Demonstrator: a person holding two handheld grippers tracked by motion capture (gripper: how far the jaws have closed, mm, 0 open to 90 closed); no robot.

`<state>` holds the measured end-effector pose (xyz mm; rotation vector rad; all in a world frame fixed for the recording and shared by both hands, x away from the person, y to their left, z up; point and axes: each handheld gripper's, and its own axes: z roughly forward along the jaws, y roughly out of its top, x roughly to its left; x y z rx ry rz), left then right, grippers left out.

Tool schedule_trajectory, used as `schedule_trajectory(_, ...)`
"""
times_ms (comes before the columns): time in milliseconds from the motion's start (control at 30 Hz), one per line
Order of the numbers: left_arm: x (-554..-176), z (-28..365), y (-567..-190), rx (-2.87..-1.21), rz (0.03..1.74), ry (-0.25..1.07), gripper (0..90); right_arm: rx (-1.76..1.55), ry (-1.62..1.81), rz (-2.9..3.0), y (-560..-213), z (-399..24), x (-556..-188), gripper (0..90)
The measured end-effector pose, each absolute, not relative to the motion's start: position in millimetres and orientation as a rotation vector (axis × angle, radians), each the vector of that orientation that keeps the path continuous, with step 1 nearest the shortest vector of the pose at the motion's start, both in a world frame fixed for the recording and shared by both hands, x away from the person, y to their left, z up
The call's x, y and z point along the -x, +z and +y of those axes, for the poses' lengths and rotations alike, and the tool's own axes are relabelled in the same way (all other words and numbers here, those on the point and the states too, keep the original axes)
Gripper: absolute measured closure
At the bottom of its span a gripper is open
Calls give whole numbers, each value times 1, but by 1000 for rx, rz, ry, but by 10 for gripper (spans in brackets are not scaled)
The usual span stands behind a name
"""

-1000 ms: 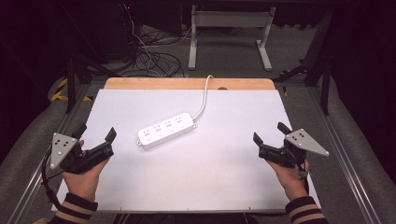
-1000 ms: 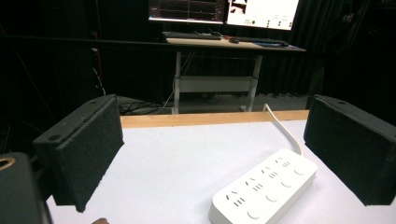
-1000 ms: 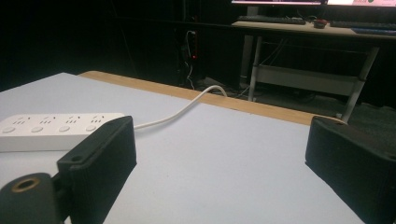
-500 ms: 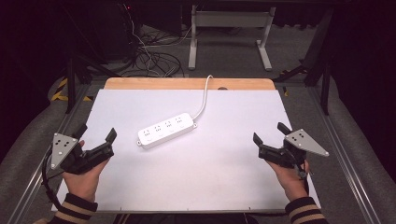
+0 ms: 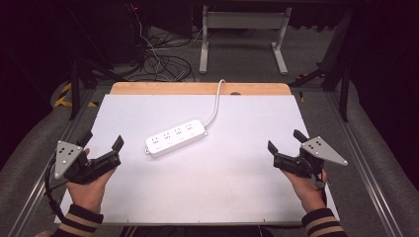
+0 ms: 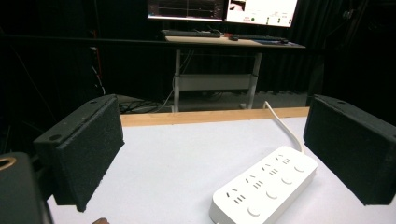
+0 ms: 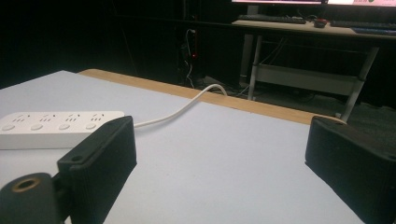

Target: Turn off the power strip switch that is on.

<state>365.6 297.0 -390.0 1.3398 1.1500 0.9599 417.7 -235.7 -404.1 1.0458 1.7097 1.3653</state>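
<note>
Between the earlier pictures and now I can find almost no change. The left gripper (image 5: 103, 140) sat a very little lower in the high view half a second ago, and now it is back at the height it had one second ago. The shift is so small that I cannot be sure of it. For the right gripper (image 5: 284, 139) and the power strip (image 5: 176, 138) I cannot make out any move, and the opening of the jaws looks no different on either side.
</note>
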Motion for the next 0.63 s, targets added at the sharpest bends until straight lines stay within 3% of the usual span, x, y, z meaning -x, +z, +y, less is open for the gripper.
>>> schedule_trajectory(633, -368, 296, -391, -1345, 1152, 959, 52, -1049, 1359, 1714, -405, -236, -419, 93)
